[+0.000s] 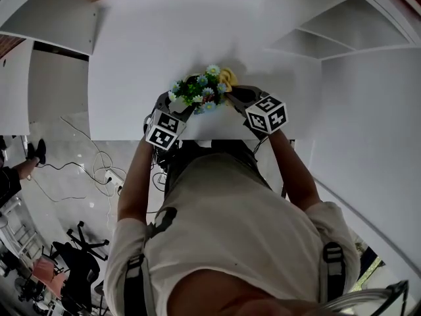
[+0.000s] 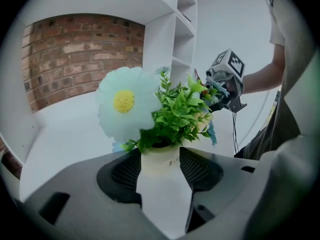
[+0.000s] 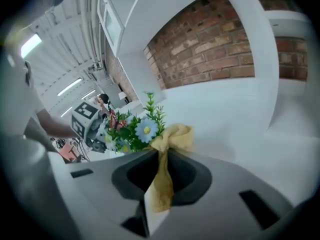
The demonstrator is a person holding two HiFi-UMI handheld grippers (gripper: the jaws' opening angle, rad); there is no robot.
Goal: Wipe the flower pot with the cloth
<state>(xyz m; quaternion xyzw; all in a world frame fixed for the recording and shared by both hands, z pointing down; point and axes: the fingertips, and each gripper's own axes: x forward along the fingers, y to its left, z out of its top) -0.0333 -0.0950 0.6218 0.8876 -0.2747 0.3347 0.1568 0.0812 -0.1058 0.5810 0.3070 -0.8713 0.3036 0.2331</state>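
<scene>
Person wore pale short-sleeved T-shirt (image 1: 230, 216) and 2 dark shoulder straps (image 1: 332, 268) with grey buckles. Left gripper (image 2: 160, 159) and right gripper (image 3: 159, 164) had grey moulded bodies; left had black mesh pads (image 2: 125, 171). Each carried 1 white cube (image 1: 164, 129) with black square markers. Thin black cable (image 2: 234, 134) hung below right gripper.

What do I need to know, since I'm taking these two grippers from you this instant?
Left gripper: shut on the white flower pot, held upright at the near edge of the white table.
Right gripper: shut on the yellow cloth, its bunched end up beside the flowers.
Done: pot and cloth are both gripped.
Left: bring the cloth down onto the pot's wall and wipe around it. No contact with the wall shows yet.
</scene>
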